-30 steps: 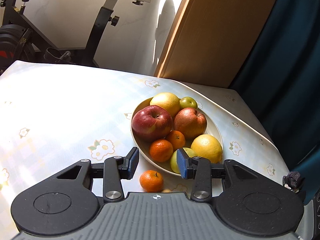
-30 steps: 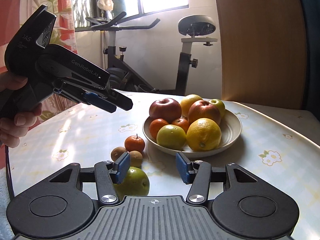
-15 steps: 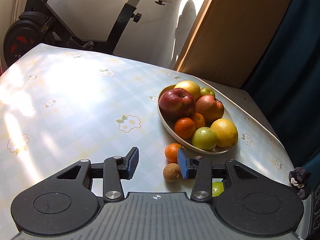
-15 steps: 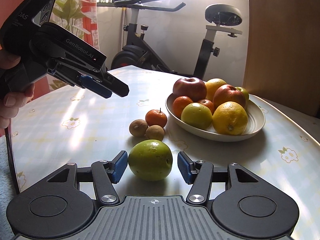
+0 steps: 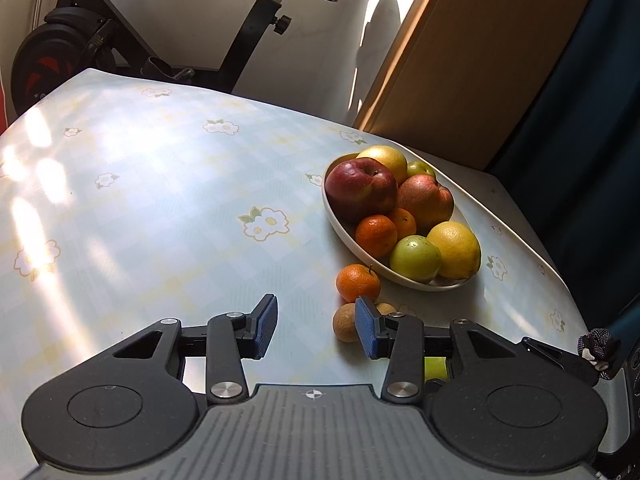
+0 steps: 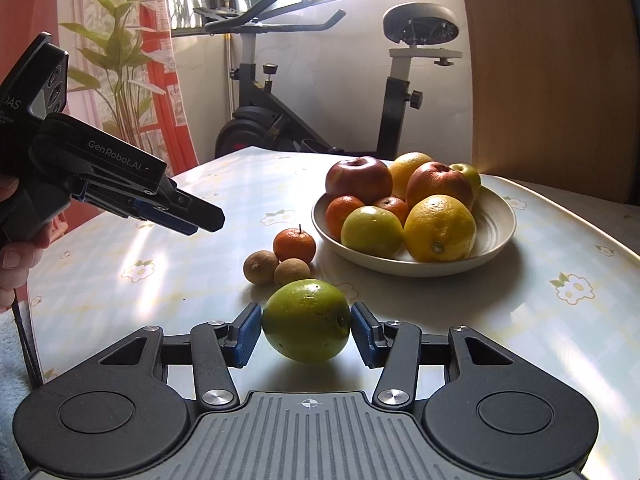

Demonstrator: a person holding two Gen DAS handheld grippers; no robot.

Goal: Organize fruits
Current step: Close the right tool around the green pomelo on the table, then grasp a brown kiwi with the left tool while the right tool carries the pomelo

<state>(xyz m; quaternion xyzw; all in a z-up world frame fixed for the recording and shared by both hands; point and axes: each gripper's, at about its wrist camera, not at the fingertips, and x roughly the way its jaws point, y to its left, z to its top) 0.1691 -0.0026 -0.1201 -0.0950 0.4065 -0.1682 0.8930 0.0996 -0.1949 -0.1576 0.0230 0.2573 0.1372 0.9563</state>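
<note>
Right hand-held gripper (image 6: 306, 334) jaws just closing, pads now touching green fruit (image 6: 306, 326) near bowl (image 6: 494, 240); lift next. Left hand-held gripper (image 5: 316, 326) narrow, empty.

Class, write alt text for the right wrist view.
The right tongs close around a green fruit on the flowered table. Beyond lie a mandarin, two small brown fruits, and a full bowl; the left tongs hover left.
</note>
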